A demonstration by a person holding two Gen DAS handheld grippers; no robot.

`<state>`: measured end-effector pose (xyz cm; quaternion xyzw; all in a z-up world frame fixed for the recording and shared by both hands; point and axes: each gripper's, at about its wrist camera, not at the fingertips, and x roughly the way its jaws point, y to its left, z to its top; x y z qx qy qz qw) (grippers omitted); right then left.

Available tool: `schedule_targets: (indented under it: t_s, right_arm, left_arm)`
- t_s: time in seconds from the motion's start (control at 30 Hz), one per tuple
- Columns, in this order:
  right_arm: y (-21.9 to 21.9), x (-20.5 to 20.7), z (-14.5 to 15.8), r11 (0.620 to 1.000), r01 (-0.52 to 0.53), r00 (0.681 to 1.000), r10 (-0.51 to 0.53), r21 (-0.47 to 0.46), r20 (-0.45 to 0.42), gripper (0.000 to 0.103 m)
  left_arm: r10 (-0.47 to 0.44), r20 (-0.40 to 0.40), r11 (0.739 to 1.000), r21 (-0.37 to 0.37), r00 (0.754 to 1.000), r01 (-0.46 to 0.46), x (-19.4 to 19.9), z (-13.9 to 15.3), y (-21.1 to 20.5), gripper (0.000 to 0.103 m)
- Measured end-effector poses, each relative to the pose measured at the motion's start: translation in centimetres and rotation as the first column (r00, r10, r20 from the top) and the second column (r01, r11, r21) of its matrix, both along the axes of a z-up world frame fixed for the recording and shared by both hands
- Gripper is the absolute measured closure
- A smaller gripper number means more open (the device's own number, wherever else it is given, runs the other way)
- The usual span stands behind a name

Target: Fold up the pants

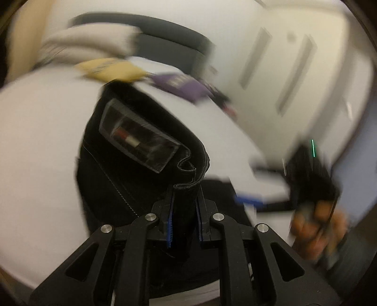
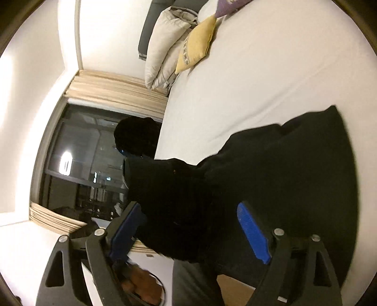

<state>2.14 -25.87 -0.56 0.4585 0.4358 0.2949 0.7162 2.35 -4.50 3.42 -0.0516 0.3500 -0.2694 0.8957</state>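
Left claw (image 1: 184,211) clamps black pants (image 1: 132,150) waistband above white bed (image 1: 40,141).

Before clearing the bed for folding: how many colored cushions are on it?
2: a yellow cushion against the beige pillows, and a purple cushion just beyond it, cut off by the frame. More may be hidden.

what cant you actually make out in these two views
- Left wrist view: writing on the pants label is lost to motion blur; so is the purple cushion.
- Right wrist view: whether the open right gripper touches the pants; black fabric shows no depth.
- Pants' full layout: cut off by both frames.
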Motion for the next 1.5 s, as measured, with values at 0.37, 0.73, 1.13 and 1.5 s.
schedule_targets:
  t_s: [0.37, 0.73, 1.13, 1.5]
  right_arm:
    - [-1.4, 1.4, -2.5, 0.995, -0.069, 0.995, 0.062, -0.078, -0.083, 0.015]
    - [-2.2, 1.6, -2.8, 0.967, -0.110, 0.994, 0.102, -0.231, -0.046, 0.087]
    - [-6.9, 2.1, -5.0, 0.967, -0.050, 0.998, 0.041, -0.250, -0.042, 0.088]
    - [-9.3, 0.6, -8.0, 0.983, 0.020, 0.998, -0.032, -0.181, -0.061, 0.079]
  left_arm:
    - [-0.199, 0.003, 0.948, 0.253, 0.980, 0.192, -5.1, -4.4, -8.9, 0.090]
    - [-0.263, 0.071, 0.914, 0.336, 0.962, 0.226, -7.4, -3.6, -13.3, 0.090]
    - [-0.323, 0.019, 0.878, 0.380, 0.946, 0.292, -7.0, -6.3, -19.8, 0.090]
    - [-0.359, -0.054, 0.897, 0.256, 0.932, 0.360, -8.6, -7.8, -19.1, 0.043]
